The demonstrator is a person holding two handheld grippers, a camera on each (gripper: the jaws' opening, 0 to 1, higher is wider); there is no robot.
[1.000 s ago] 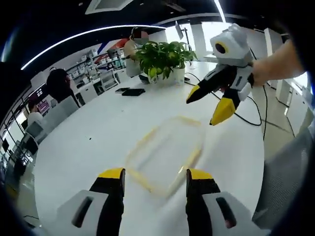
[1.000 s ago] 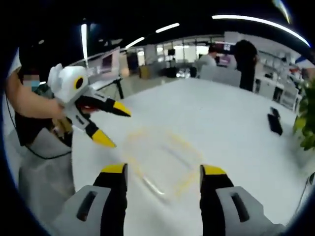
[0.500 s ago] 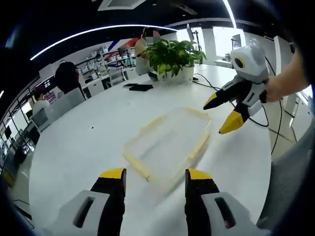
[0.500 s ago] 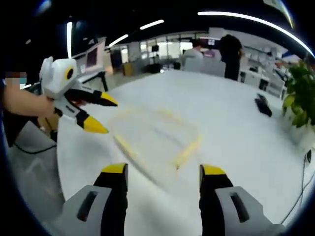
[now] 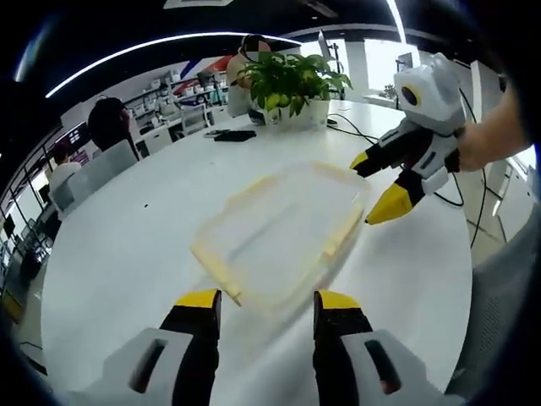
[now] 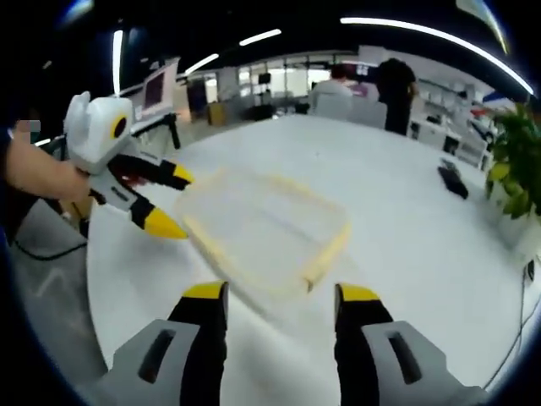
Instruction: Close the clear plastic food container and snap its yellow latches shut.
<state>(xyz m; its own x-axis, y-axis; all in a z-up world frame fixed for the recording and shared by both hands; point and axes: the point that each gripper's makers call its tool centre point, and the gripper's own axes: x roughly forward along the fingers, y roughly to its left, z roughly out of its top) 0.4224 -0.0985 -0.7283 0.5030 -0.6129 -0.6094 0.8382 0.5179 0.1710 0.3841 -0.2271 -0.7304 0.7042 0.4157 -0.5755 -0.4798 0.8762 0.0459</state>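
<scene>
Two grippers, left gripper (image 5: 264, 306) and right gripper (image 6: 278, 298), flank the container (image 5: 283, 233), jaws apart.

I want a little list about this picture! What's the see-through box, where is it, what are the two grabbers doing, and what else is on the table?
box: clear plastic food container with yellow latches along its edges
where: lying on the white table, lid on top
left gripper: open, pointing at the box's near edge, not touching
right gripper: open, its tips at the box's far corner; contact unclear
latches snapped: too blurry to tell
also on table: potted plant, dark flat object, cables
background: people seated at desks
</scene>
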